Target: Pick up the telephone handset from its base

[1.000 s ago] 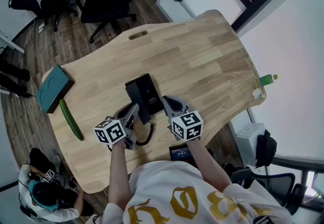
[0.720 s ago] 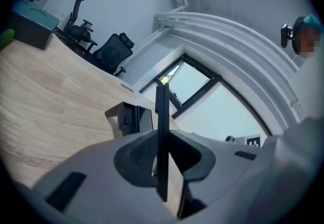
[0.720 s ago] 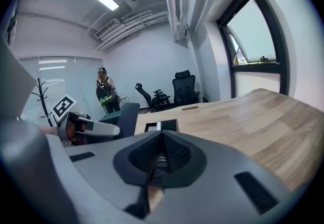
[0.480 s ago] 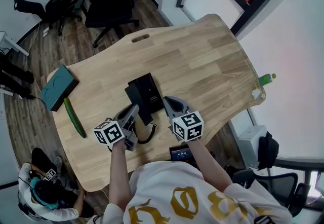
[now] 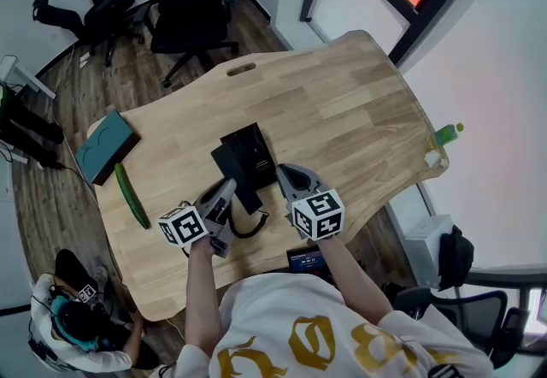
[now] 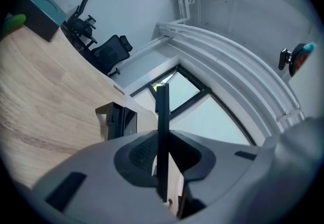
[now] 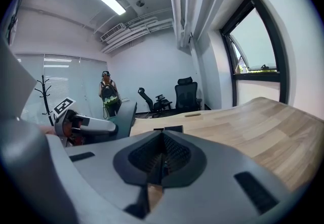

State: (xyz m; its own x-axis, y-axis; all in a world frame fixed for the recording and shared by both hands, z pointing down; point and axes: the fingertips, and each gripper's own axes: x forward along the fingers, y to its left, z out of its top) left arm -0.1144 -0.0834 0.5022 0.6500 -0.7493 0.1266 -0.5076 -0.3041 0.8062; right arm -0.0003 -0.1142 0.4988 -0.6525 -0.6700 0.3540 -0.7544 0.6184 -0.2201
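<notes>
The black telephone base sits mid-table on the wooden table. My left gripper is shut on the black handset, which is held just off the base's left side. A coiled cord hangs from it toward the table's near edge. In the left gripper view the handset stands edge-on between the jaws, with the base beyond. My right gripper hovers at the base's near right corner, shut and holding nothing. The right gripper view shows its closed jaws and the left gripper beside them.
A teal box and a green cucumber lie at the table's left end. A green bottle stands off the right edge. Office chairs are behind the table. A person sits on the floor at lower left.
Both grippers have risen a little, the left one carrying the handset up with it. The base has stayed in place.
</notes>
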